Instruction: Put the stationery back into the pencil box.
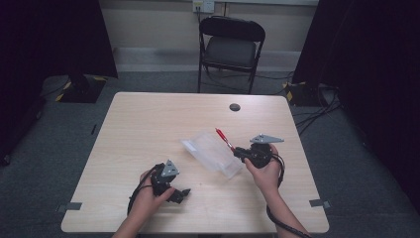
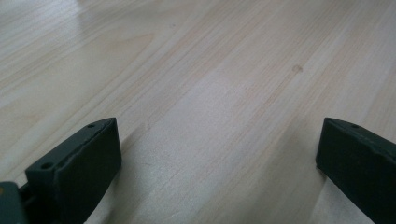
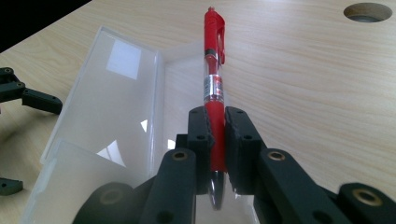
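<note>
2 grippers work over a pale wood table (image 1: 148,124) in the high view: the right gripper (image 1: 236,150) holds a red pen (image 1: 224,138) just above the near end of a clear plastic case (image 1: 210,151), which lies open at mid-table. The pen slants up and away to the left, its long axis running from the jaws toward the table's far side. The left gripper (image 1: 184,193) rests low near the front edge, well apart from the case.

From the left gripper view, the 2 jaws stand wide apart over bare wood, with nothing between them.

From the right gripper view, both pads clamp the pen (image 3: 215,93) by its red grip section, the dark tip just below the fingers (image 3: 201,135) and the clip end pointing away. The case (image 3: 116,116) lies beneath and to the left, both halves open; nothing shows inside them.
</note>
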`<state>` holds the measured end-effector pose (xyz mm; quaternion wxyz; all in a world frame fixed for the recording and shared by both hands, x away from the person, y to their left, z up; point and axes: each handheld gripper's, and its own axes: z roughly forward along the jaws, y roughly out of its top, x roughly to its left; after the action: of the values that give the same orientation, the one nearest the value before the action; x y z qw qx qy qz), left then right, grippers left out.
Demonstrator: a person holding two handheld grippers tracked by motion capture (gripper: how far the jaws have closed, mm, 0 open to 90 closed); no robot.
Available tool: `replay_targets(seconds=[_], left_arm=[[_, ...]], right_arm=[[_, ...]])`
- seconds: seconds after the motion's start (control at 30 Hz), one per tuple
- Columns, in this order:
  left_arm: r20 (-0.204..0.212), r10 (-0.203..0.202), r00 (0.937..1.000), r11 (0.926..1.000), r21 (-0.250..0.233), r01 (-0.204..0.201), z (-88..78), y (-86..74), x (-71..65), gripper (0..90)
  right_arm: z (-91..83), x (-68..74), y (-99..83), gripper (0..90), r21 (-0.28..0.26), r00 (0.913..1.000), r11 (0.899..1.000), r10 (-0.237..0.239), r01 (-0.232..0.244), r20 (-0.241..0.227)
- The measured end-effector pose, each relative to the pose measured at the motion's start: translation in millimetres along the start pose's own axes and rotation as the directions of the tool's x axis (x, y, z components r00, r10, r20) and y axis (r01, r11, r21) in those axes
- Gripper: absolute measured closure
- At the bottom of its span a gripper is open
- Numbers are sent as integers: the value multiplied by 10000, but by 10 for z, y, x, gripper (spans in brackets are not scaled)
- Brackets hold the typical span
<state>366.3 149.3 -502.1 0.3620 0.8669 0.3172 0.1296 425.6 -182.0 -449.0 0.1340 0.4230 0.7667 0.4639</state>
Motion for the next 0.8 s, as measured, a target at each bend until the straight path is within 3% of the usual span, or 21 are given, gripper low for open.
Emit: replay_targets(seconds=[0.8], left_arm=[[-5,-1,10000,10000,-7,1,0,0,0,0]], right_arm=[[208,81,37,814,113,9996,9999,-91,94,-273]])
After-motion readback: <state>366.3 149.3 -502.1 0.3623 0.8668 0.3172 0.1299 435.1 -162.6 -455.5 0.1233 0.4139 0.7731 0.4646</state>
